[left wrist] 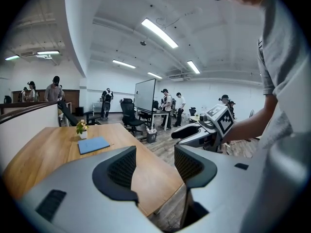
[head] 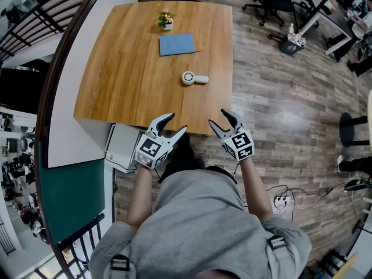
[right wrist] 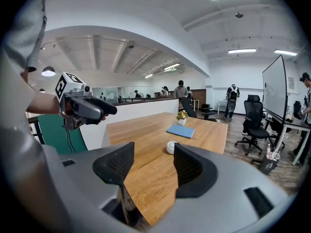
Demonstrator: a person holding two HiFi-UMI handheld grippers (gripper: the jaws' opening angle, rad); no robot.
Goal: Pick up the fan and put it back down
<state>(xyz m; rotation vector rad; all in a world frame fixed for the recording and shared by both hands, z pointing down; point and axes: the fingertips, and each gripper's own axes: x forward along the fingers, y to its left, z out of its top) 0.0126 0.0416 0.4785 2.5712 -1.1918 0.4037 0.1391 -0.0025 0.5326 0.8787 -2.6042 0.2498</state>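
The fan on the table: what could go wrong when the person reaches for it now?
1. The fan is small and low on the smooth table; the open fingers of the right gripper may push it away instead of gripping it.
2. That push could slide it toward the blue notebook.
3. The left gripper, also open, sits at the table's near edge and might knock that edge.

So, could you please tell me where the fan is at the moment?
In the head view the fan lies on the wooden table, towards its right side, a little nearer the person than the blue notebook.
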